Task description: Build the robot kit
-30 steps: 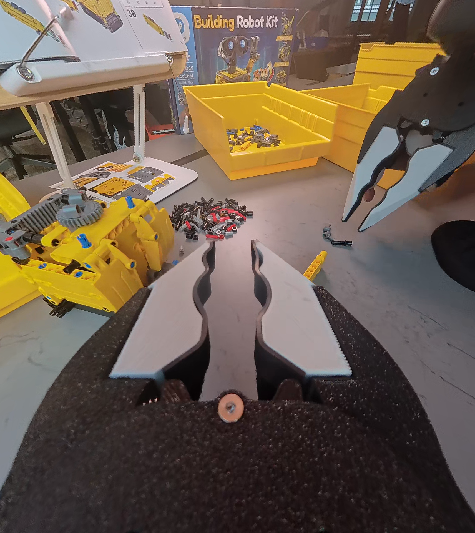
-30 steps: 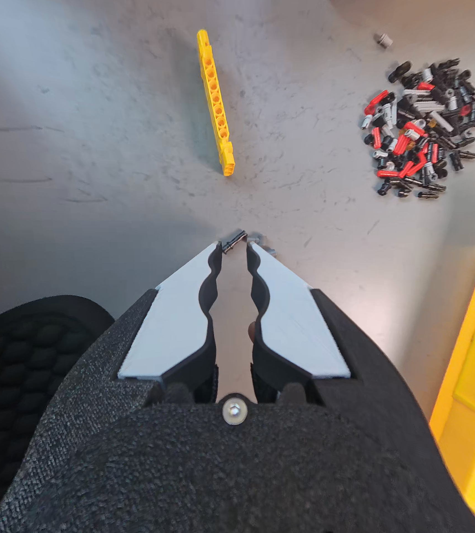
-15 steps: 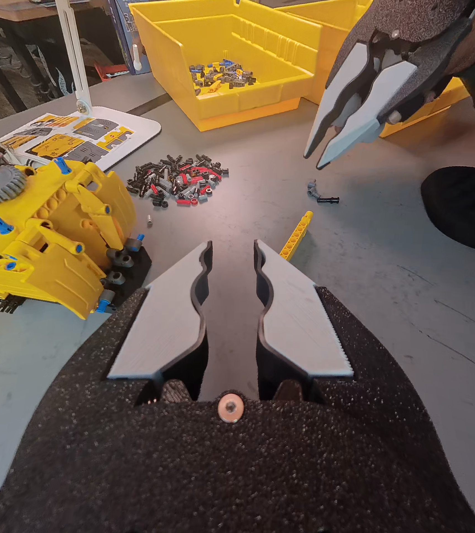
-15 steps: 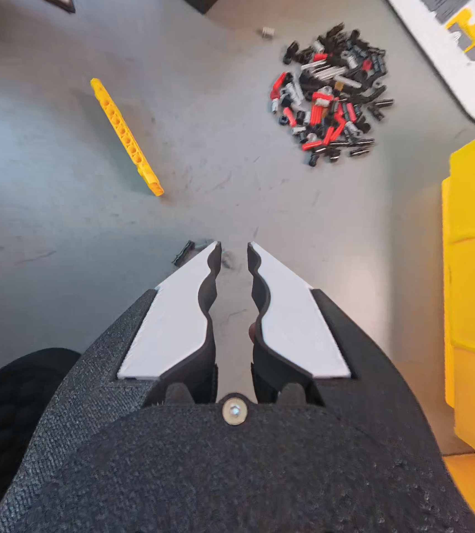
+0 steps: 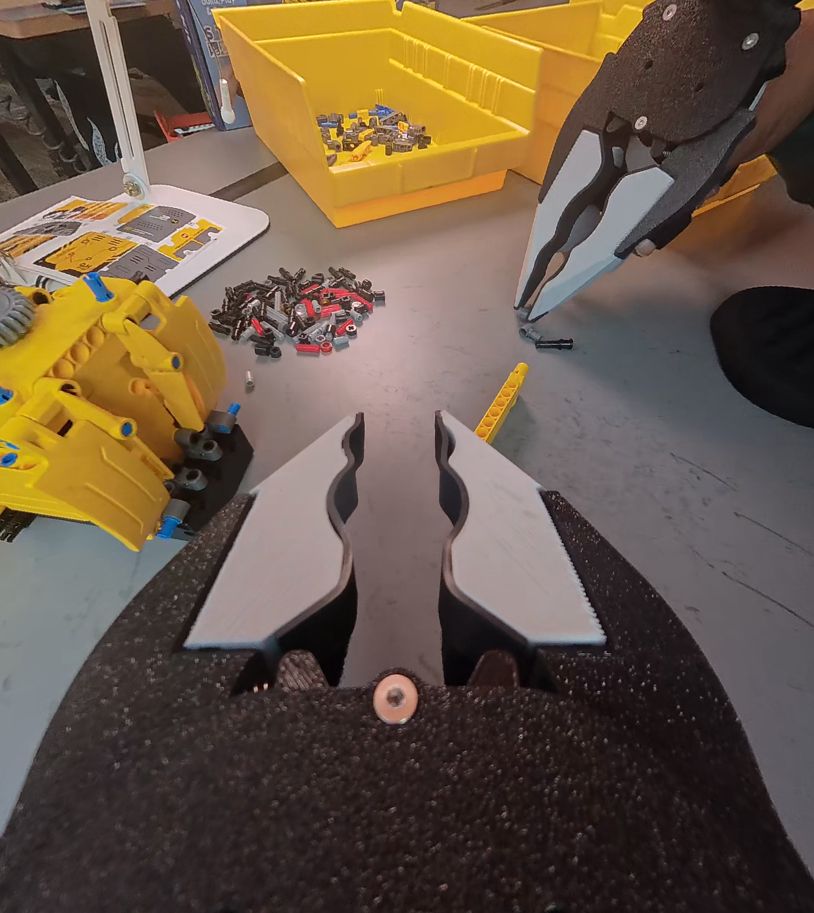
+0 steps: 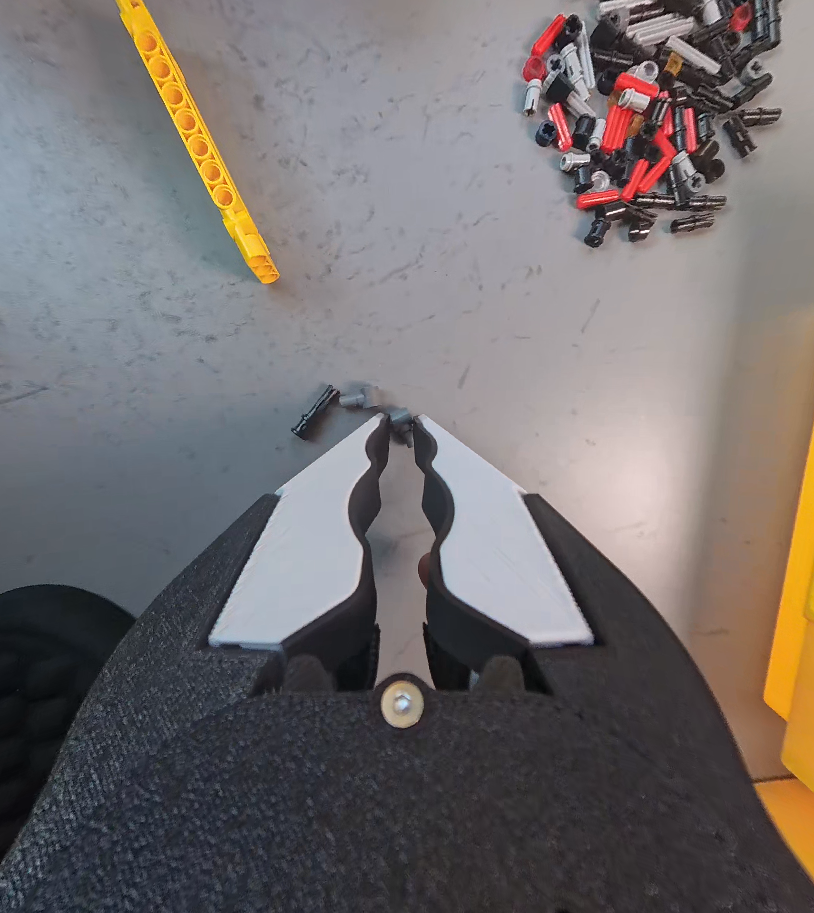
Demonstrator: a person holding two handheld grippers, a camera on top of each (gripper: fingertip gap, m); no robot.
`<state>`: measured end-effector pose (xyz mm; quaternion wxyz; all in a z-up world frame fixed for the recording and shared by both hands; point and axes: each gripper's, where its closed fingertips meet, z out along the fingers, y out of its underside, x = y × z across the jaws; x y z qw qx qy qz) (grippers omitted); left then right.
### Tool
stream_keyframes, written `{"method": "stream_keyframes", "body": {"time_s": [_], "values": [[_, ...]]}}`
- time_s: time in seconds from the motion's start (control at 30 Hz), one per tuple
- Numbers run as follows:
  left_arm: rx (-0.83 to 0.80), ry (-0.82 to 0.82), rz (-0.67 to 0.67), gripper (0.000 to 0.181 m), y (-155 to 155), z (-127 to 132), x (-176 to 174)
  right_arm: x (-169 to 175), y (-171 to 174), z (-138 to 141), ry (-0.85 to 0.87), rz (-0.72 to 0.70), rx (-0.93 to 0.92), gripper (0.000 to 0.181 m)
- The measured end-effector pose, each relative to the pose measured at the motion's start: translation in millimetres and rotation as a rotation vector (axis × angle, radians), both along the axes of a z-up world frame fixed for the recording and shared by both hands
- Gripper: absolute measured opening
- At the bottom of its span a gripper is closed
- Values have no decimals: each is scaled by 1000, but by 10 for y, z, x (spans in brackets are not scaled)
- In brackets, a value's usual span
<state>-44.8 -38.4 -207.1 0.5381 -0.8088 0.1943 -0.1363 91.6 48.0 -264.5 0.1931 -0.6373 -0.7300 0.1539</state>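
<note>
My right gripper points down at the grey table, its tips closed on a small grey connector. A second grey connector and a black pin lie just left of the tips. In the left wrist view the right gripper stands tip-down on the table beside the black pin. My left gripper is open and empty, low over the table. A long yellow beam lies just right of its right finger and also shows in the right wrist view.
A pile of black, red and grey pins lies mid-table. A partly built yellow model sits at left. Behind are a yellow bin with small parts and an instruction sheet. A black pad lies at right. My hands' fingertips stand some 20 cm from each other.
My right gripper has dropped to the table and narrowed its jaws around the grey connector. My left gripper has tilted downward and stayed open.
</note>
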Motion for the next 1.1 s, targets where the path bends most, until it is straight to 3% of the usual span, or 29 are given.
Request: {"method": "stream_keyframes", "body": {"time_s": [0.07, 0.13, 0.27, 0.33, 0.47, 0.6, 0.93, 1.0, 1.1], "values": [[12, -14, -11, 28, -10, 36, 27, -97, -13, 152, 98, -15, -19, 9], [47, -61, -44, 28, -35, 142, 109, -324, -116, 529, 326, -35, -119, 9], [115, -342, -197, 26, -159, 540, 432, -649, -818, 1631, 910, 116, -640, 8], [117, -554, -295, 26, -252, 765, 569, -688, -1051, 1902, 1073, 161, -888, 9], [114, -915, -430, 22, -399, 1080, 596, -828, -1278, 1851, 1111, 181, -1105, 9], [77, -1028, -496, 19, -462, 1136, 588, -874, -1353, 1818, 1126, 194, -1167, 8], [71, -1015, -509, 4, -485, 1133, 597, -895, -1333, 1754, 1134, 217, -1080, 7], [73, -972, -485, 3, -463, 1103, 567, -902, -1296, 1706, 1114, 223, -983, 7], [74, -712, -426, 3, -425, 923, 565, -900, -1249, 1532, 1006, 289, -676, 8]]}}
